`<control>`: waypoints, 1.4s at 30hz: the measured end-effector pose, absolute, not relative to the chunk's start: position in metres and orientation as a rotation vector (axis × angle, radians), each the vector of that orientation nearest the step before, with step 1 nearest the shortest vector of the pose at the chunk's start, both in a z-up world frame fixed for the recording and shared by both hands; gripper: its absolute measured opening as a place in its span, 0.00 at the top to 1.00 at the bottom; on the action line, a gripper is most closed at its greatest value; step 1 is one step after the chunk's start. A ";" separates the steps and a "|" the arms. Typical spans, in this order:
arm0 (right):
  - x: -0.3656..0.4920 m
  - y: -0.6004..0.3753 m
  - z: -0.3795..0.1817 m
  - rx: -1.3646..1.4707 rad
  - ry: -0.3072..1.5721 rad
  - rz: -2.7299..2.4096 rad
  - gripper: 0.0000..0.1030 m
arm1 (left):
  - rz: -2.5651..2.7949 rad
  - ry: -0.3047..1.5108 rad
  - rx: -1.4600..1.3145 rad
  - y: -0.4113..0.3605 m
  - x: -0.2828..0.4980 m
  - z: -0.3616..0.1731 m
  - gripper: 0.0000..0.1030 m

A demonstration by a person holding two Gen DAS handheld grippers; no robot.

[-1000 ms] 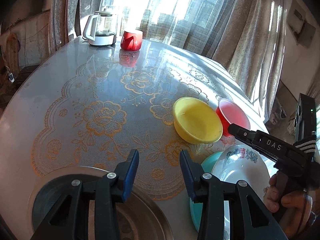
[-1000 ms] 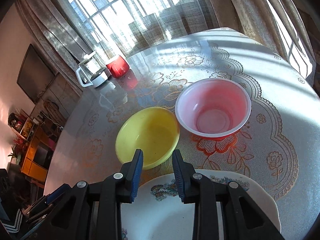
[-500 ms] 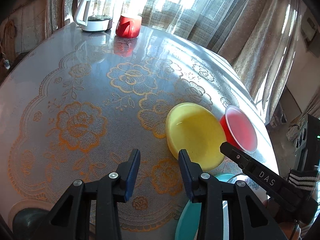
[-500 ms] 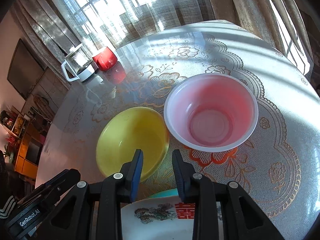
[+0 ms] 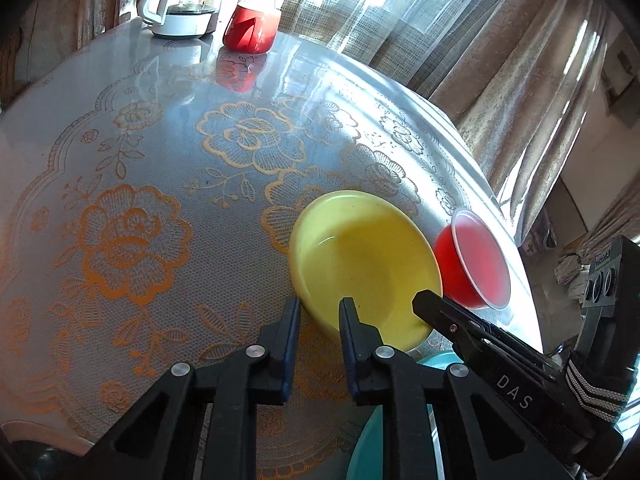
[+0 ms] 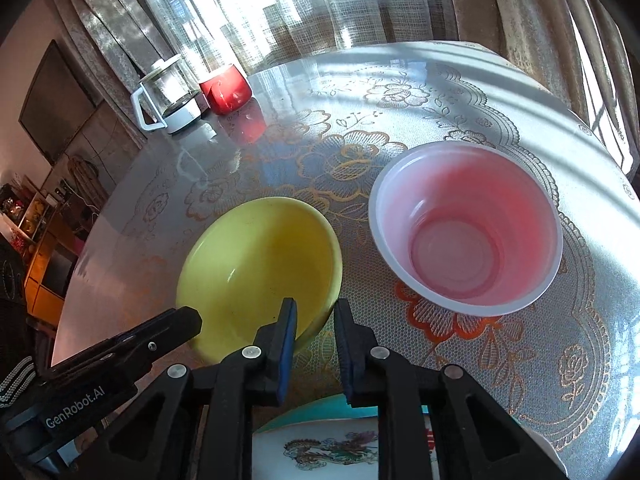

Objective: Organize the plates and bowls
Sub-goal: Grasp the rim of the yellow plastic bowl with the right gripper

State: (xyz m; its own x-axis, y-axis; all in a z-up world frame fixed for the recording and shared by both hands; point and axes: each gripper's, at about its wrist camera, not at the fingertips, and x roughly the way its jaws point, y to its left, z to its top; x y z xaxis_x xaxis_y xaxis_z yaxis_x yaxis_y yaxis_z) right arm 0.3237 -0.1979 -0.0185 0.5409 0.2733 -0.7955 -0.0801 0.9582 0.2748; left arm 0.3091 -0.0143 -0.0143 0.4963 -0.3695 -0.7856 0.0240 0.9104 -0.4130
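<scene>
left gripper (image 5: 320, 318): jaws have just been closing. they straddle the near rim, one pad outside the wall and one inside. i read it as clamped.
yellow bowl (image 5: 360, 256): upright on the table (image 5: 120, 100), close in front of both grippers. looks like light, stiff plastic with a glossy, likely slippery wall. best taken by the rim, pinched evenly.
right gripper (image 6: 316, 320): jaws have just been closing and are now drawn together on the same bowl's near rim, further right.
pink bowl (image 6: 472, 240): just beside the yellow one and apart from it. thin translucent wall, which i judge flexes easily. take hold at the rim, gently.
hidden: pad contact is masked by the fingers themselves. the patterned plate (image 6: 328, 448) and the teal plate (image 5: 368, 440) under it are cut off by the frame edge.
</scene>
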 end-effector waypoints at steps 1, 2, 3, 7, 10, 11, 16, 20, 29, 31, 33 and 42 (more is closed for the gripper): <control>0.323 -0.196 -0.017 0.213 0.978 0.221 0.82 | -0.241 1.036 -0.367 -0.012 0.306 -0.014 0.81; 0.323 -0.194 -0.017 0.221 0.985 0.233 0.82 | -0.234 1.039 -0.361 -0.009 0.303 -0.013 0.81; 0.322 -0.191 -0.015 0.228 0.988 0.249 0.82 | -0.228 1.037 -0.356 -0.005 0.300 -0.011 0.81; 0.318 -0.171 -0.010 0.168 0.983 0.295 0.82 | -0.202 1.031 -0.337 0.007 0.291 -0.006 0.81; 0.316 -0.159 -0.010 0.150 0.987 0.326 0.82 | -0.196 1.026 -0.325 0.015 0.284 -0.005 0.81; 0.315 -0.155 -0.010 0.143 0.991 0.336 0.82 | -0.189 1.025 -0.322 0.018 0.281 -0.005 0.81; 0.315 -0.143 -0.017 0.112 1.034 0.354 0.80 | -0.174 1.016 -0.370 0.037 0.279 -0.005 0.77; 0.317 -0.146 -0.019 0.128 1.037 0.330 0.68 | -0.133 1.014 -0.391 0.048 0.283 -0.008 0.69; 0.322 -0.149 -0.020 0.182 1.013 0.304 0.67 | -0.160 0.983 -0.423 0.048 0.288 -0.012 0.70; 0.321 -0.147 -0.021 0.177 1.008 0.308 0.71 | -0.171 0.973 -0.404 0.043 0.289 -0.012 0.72; 0.320 -0.143 -0.022 0.156 1.005 0.313 0.77 | -0.177 0.977 -0.384 0.038 0.290 -0.013 0.80; 0.304 -0.142 -0.011 0.149 0.956 0.337 0.78 | -0.185 0.921 -0.335 0.039 0.269 0.003 0.80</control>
